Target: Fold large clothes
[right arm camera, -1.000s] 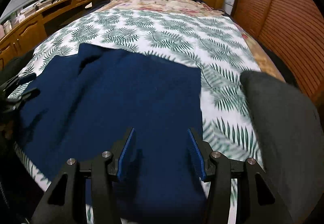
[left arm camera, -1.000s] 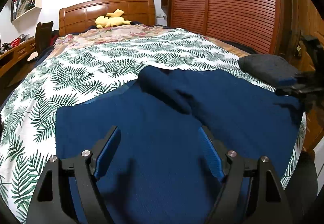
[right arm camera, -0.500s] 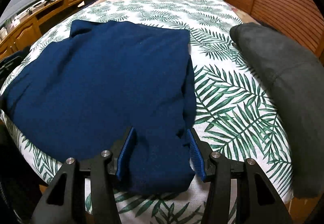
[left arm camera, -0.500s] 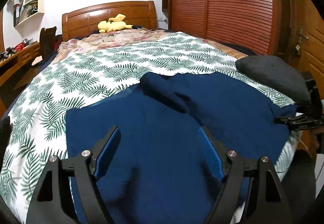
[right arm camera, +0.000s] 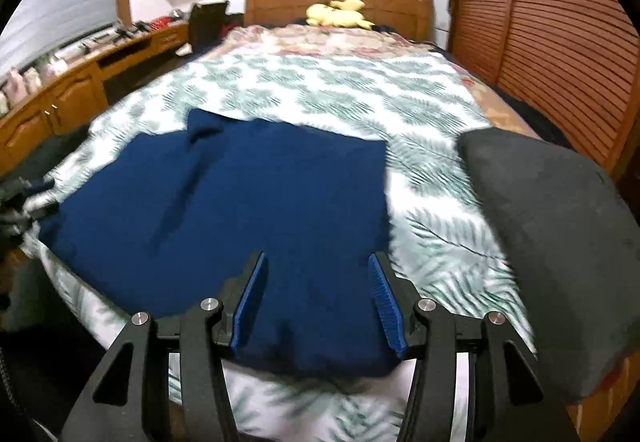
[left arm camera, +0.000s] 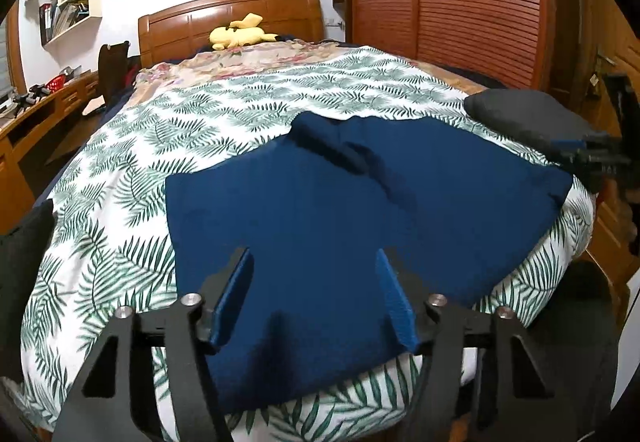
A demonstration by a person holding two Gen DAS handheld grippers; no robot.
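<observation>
Large navy-blue knit garment (left arm camera: 320, 210) spread flat across foot of bed, near edge at mattress rim; one sleeve folded diagonally over the body, raised crease, far corner rumpled

Counts: 1 navy garment (left arm camera: 320, 202) on 1 bed w/ leaf-print cover (left arm camera: 208, 130); 1 dark grey cushion (right arm camera: 560, 234) at the bed's right edge; 1 yellow plush toy (left arm camera: 238, 36) by 1 wooden headboard (left arm camera: 192, 22); 2 grippers: left gripper (left arm camera: 314, 296), right gripper (right arm camera: 318, 300); 1 desk run (right arm camera: 80, 82).
</observation>
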